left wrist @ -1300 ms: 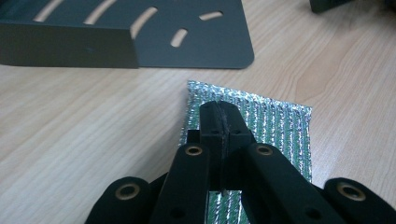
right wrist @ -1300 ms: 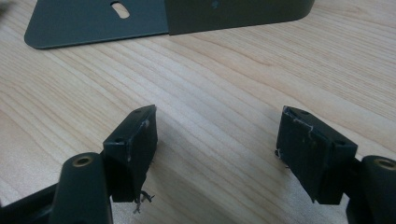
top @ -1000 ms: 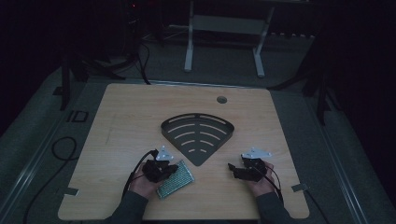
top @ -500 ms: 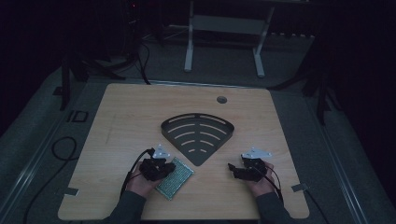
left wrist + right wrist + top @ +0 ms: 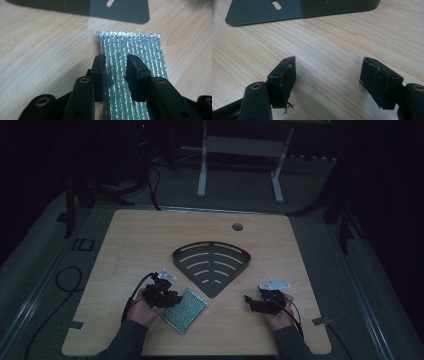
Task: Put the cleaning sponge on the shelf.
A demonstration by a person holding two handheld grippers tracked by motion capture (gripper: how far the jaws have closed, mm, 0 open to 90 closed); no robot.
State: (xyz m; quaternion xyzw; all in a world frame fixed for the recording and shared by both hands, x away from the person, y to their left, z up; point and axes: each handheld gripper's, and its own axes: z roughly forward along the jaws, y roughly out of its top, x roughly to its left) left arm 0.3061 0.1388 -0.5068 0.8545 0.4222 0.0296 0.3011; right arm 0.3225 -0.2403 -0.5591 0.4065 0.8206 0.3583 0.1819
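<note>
The room is dim, with a grey floor and a white metal frame [image 5: 240,165] standing behind a light wooden bench [image 5: 150,240] with a small round hole [image 5: 237,226] near its far edge. In the middle of the bench lies a flat, dark metal plate in the shape of a fan with curved slots [image 5: 212,267]. Just in front of its pointed end, toward the person's left side, lies a rectangular pad of green and silver woven material [image 5: 184,310], flat on the wood and turned at an angle to the bench edge; I cannot tell whether it touches the plate. The left tool [image 5: 174,299] is at the near left edge of this pad. In the left gripper view its two black jaws stand above the striped pad [image 5: 130,47] with a clear gap between them; they have just been opening, and they do not press on the pad, which lies under them. The right tool [image 5: 248,301] is held in the person's right hand [image 5: 278,312] well apart from the pad, on the other side of the plate's point. In the right gripper view its jaws stand wide over bare wood, with nothing between them, and the dark plate [image 5: 264,11] is seen ahead of them.
</note>
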